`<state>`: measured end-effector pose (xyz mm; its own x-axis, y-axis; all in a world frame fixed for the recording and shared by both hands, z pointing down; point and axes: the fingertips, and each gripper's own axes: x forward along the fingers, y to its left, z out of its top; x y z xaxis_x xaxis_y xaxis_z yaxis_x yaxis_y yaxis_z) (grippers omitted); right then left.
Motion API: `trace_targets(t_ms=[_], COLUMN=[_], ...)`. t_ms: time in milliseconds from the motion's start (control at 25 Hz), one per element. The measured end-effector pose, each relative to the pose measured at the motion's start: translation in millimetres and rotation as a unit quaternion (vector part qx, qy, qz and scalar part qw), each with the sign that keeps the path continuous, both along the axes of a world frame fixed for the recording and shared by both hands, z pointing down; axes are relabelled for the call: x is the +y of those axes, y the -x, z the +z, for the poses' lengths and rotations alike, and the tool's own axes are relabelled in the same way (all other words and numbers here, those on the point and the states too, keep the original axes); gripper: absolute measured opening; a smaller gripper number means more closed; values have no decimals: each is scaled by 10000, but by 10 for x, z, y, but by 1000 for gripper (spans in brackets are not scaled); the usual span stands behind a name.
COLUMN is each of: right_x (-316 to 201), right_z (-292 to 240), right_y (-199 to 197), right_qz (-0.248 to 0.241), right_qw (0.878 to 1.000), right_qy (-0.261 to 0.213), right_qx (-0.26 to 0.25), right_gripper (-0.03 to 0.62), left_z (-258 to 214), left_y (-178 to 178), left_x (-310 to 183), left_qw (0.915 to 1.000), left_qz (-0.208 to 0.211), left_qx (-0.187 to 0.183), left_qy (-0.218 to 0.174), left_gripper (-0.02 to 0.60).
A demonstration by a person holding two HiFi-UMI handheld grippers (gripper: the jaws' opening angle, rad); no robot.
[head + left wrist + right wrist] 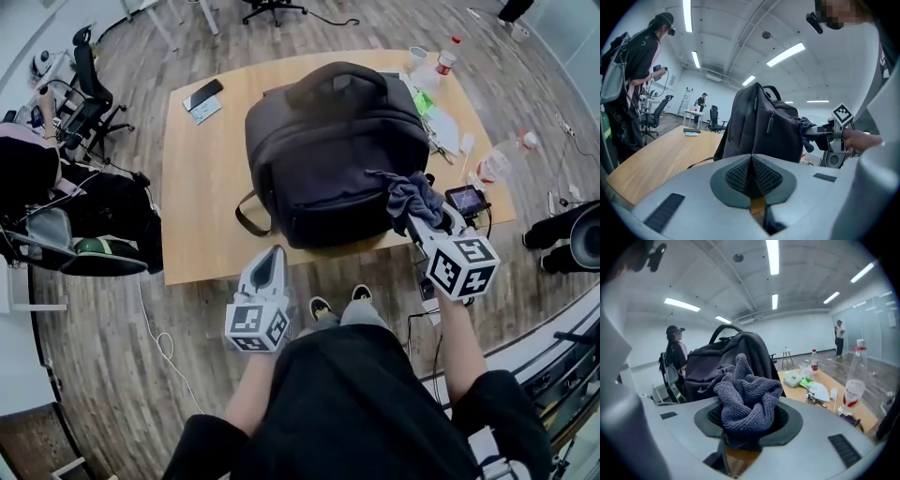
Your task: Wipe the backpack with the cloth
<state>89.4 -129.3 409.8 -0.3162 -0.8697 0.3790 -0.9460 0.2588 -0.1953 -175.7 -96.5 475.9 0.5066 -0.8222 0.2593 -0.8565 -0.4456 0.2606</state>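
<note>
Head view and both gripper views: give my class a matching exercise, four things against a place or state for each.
Things:
1 backpack
2 grey cloth
3 left gripper
4 phone

Places or states:
A shut and empty
B gripped by the right gripper
C standing upright on the wooden table
D lying flat near the table's far left corner

Pairs: 1-C, 2-B, 3-A, 4-D

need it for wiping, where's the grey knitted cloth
The cloth is clamped in the right gripper, head view's right, at the black fabric backpack's near right corner.
</note>
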Motion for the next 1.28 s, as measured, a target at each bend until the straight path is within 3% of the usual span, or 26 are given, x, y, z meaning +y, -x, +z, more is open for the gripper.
trace_targets(t_ms=[80,360,600,760,1000,1160,1280], right_x=[45,276,334,316,420,480,481], right_z=[81,879,1912,2233,2420,2123,1835], right_y=[47,16,36,184,1058,1714,1843], right_qz=[-83,-151,-104,-54,-698,-1267,-1334], right_qw=[9996,9986,9885,9829,9762,9703,9678], right_qy=[-80,445,1445,1817,2054,2003,2034], right_qx=[266,229,434,300,36,-487,-649], right_gripper=[167,167,167,167,167,166,164], left_z=[-5,-22,-1,1,-9,-31,-23], left_y=[-15,-57,-36,-35,37,146,257], left_x=[14,101,127,123,108,104,84], left_qw=[10000,10000,9999,9999,9999,9997,9994], left_qz=[9,71,75,68,-67,-199,-316], left_qx=[7,11,-48,-71,-100,-107,-115], left_qy=[4,13,48,45,58,23,10], left_gripper=[17,18,18,18,18,17,18])
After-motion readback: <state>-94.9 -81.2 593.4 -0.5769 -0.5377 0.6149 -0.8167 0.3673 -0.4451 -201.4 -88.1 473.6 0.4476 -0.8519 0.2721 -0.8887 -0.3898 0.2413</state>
